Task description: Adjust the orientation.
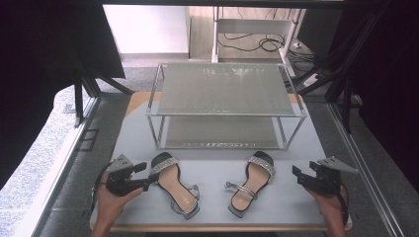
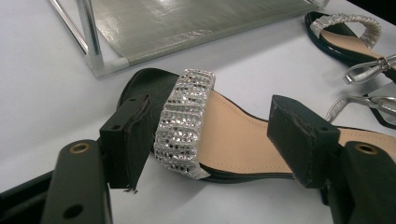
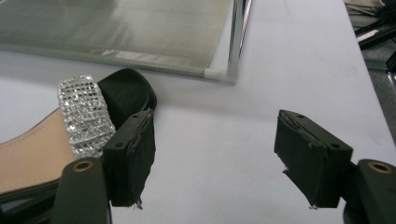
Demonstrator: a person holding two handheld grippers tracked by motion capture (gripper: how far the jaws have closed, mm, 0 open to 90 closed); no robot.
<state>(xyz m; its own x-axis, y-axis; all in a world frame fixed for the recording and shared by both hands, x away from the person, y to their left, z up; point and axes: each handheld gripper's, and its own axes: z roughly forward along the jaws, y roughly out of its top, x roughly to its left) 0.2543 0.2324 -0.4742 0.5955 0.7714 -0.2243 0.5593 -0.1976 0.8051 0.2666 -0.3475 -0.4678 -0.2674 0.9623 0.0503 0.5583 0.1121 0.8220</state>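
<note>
Grey table (image 1: 212, 170), left sandal (image 1: 174, 183) between gaping left hand-held gripper (image 1: 146, 176), right hand-held gripper (image 1: 298, 176) likewise unclenched, empty.

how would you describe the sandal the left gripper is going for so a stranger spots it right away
In front of the two-tier metal shoe rack lie two black sandals with glittering silver toe straps. It is the left sandal, its toe beside the open left gripper; the other sandal lies apart.
</note>
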